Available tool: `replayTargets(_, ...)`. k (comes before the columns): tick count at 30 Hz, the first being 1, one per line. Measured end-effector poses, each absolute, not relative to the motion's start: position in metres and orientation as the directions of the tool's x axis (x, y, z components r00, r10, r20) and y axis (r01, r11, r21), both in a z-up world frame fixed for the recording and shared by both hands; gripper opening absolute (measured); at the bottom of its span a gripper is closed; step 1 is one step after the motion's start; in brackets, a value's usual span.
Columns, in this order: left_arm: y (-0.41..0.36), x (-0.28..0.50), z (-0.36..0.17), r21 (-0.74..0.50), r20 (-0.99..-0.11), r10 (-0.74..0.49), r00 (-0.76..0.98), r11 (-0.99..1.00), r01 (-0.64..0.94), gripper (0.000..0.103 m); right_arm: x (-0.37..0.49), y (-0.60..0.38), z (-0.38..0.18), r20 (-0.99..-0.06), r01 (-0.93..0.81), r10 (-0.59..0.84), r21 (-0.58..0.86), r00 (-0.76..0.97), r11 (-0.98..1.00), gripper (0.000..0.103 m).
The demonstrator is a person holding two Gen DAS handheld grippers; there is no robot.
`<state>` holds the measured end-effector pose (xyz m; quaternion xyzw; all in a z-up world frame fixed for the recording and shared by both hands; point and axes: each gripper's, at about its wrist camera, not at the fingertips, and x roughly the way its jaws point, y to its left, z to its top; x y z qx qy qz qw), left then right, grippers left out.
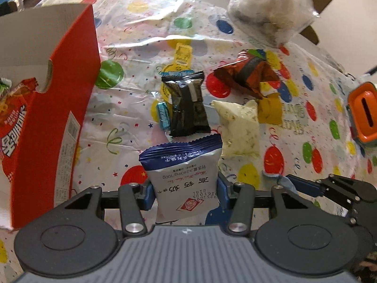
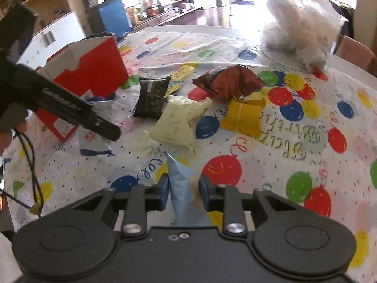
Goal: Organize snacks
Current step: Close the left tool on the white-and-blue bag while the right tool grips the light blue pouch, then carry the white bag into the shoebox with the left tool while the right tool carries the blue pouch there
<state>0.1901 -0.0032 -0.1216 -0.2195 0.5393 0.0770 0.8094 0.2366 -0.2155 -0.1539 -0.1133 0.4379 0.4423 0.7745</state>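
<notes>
My left gripper (image 1: 185,188) is shut on a white and blue biscuit packet (image 1: 183,176), held above the table beside the open red cardboard box (image 1: 59,108). My right gripper (image 2: 183,188) is shut on a light blue packet (image 2: 183,186) low over the table. Loose snacks lie ahead: a black packet (image 1: 188,103) (image 2: 152,96), a cream packet (image 1: 238,129) (image 2: 176,122), a red-brown foil packet (image 1: 247,70) (image 2: 231,82), a yellow packet (image 1: 269,108) (image 2: 242,115), a small teal candy (image 1: 162,114) and a yellow tag (image 1: 181,56).
A balloon-print tablecloth (image 2: 294,141) covers the table. A clear plastic bag of white items (image 1: 271,7) (image 2: 301,26) stands at the far right. The red box holds red noodle packs (image 1: 14,122). The left gripper's arm (image 2: 70,108) crosses the right view.
</notes>
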Motion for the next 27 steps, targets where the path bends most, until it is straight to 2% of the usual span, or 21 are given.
replayTargets(7,0.003,0.174,-0.096,-0.319,-0.878,-0.16,0.451,0.897,-0.304,0.05,0.225,-0.223,-0.134,-0.761,-0.705,0.595,0.272,0.26,0.655,0.017)
replayTargets(16,0.028,0.149,-0.054,-0.37,-0.836,-0.212,0.505,0.898,-0.236,0.05,0.193,-0.206,-0.091,-0.708,-0.677,0.626,0.288,0.326,0.678,0.016)
replayTargets(27,0.084,0.122,-0.009,-0.354,-0.805,-0.186,0.563,0.912,-0.205,0.05,0.169,-0.146,-0.038,-0.642,-0.703,0.683,0.302,0.349,0.643,0.016)
